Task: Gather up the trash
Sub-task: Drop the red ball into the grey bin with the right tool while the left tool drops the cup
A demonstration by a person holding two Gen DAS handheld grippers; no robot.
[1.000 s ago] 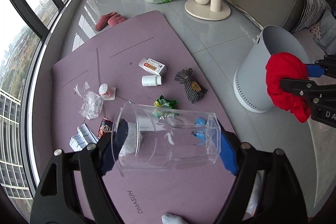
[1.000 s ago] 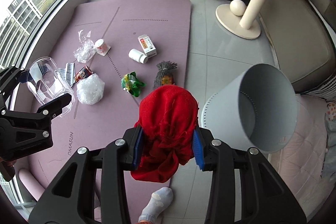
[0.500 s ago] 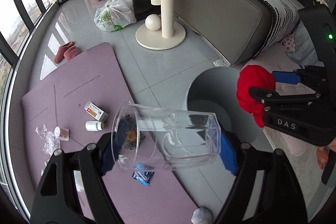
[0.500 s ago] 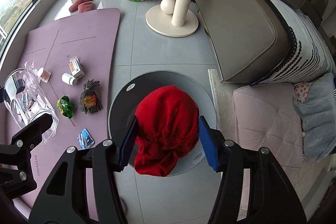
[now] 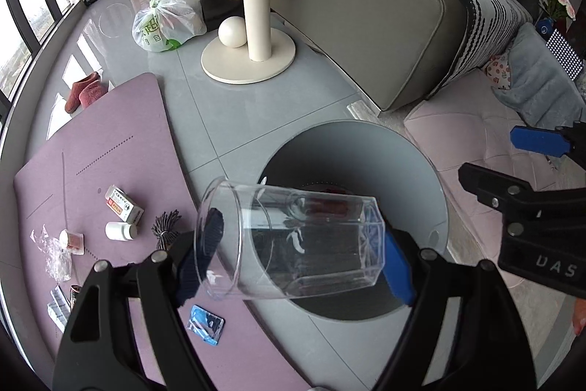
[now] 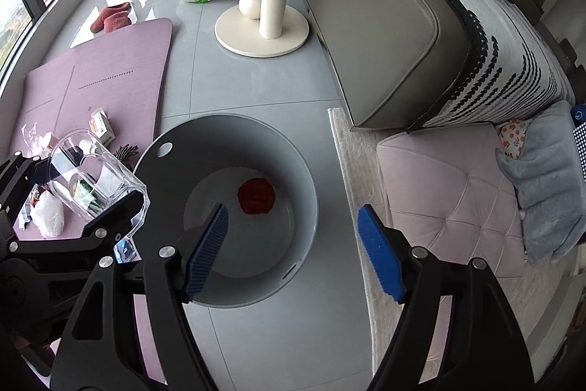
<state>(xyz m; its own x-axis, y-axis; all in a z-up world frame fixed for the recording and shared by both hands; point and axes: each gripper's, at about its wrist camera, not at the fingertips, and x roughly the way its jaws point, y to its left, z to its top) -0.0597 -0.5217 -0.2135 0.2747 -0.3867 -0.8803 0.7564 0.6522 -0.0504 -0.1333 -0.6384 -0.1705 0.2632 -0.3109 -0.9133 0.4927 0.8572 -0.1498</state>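
My left gripper (image 5: 293, 251) is shut on a clear plastic jar (image 5: 293, 244), held on its side over the left rim of the grey bin (image 5: 421, 152). The jar also shows in the right wrist view (image 6: 99, 182). My right gripper (image 6: 293, 248) is open and empty above the grey bin (image 6: 311, 185). A red cloth (image 6: 256, 196) lies on the bin's floor. Loose trash lies on the purple mat (image 5: 110, 134): a medicine box (image 5: 122, 207), a white bottle (image 5: 121, 231), a dark tassel (image 5: 166, 229) and a blue packet (image 5: 205, 323).
A grey sofa (image 6: 384, 43) and a pink cushion (image 6: 450, 193) stand right of the bin. A white cat post base (image 5: 249, 57) and a tied plastic bag (image 5: 164, 21) stand on the tiled floor behind. Slippers (image 5: 82, 92) lie by the window.
My right gripper has opened and the red cloth has dropped into the bin. My left gripper with the jar has moved closer over the bin.
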